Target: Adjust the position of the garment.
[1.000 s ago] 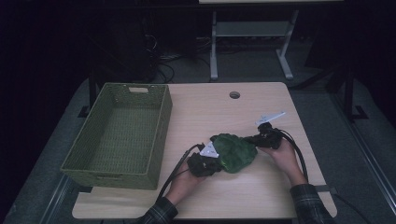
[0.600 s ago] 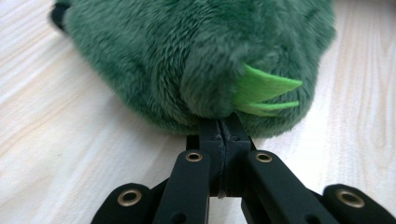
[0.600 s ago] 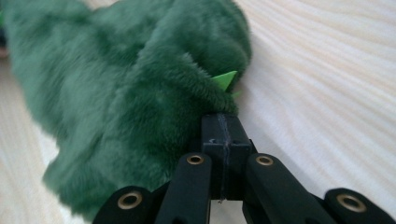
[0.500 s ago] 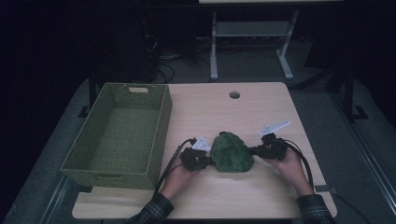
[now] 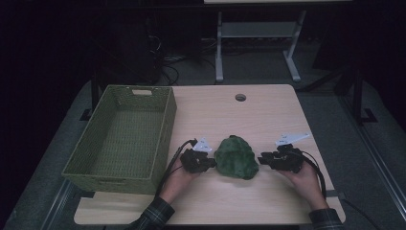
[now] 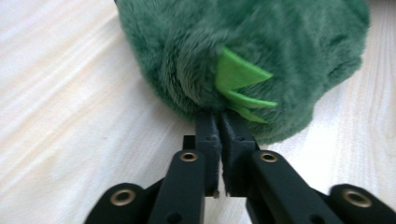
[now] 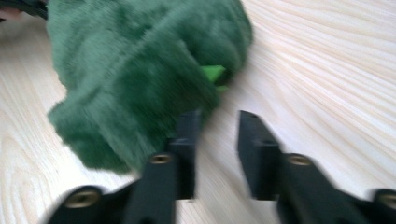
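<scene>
Both grippers flank the green plush toy (image 5: 235, 156) in the high view: my left gripper (image 5: 210, 164) touches its near side, my right gripper (image 5: 263, 160) sits just off its other side, and the basket (image 5: 158, 139) stands beyond my left one on the table (image 5: 268, 115).

From the left gripper view, my jaws are nearly pressed together, having just eased apart slightly, tips at the toy's fur below the light-green spikes (image 6: 238, 84); whether they pinch fur I cannot tell.

From the right gripper view, my jaws have just been opening and stand spread with bare table between them, the toy (image 7: 140, 74) against the outside of one jaw.
</scene>
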Demonstrator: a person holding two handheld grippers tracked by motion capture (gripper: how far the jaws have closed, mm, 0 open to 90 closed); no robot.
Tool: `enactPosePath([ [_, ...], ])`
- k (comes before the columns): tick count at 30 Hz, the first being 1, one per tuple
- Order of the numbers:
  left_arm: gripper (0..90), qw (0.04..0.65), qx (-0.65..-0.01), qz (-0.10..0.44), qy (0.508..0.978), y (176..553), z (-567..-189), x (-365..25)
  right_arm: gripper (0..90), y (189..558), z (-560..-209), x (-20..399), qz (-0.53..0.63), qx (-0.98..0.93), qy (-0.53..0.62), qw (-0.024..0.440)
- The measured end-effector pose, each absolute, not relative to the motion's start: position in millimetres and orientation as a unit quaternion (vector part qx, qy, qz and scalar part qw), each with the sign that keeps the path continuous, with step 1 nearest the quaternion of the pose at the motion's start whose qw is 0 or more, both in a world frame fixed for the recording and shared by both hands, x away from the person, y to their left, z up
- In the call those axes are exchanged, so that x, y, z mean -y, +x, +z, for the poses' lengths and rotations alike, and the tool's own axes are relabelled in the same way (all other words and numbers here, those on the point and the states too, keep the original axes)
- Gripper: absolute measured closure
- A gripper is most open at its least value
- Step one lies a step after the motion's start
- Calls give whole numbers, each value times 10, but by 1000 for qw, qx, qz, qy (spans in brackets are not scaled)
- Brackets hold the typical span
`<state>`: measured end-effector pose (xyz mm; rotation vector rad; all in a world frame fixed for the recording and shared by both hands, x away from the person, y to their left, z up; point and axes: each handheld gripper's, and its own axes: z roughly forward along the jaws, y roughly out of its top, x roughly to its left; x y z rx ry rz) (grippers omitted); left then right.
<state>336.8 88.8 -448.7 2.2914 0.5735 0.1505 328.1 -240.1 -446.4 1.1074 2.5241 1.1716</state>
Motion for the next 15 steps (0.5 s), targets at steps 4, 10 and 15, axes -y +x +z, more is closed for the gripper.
enactPosePath([
  [4, 733, 376, -223, 63, 897, 3341, -4373, -901, 443, 3183, -4509, 2517, 383, -833, 382, 111],
  [10, 491, 365, -224, 80, 900, 3319, -4189, -860, 268, 3095, -4672, 2628, 328, -834, 414, 158],
  [15, 393, 366, -220, 76, 901, 3330, -4088, -820, 184, 3061, -4759, 2703, 335, -826, 427, 155],
])
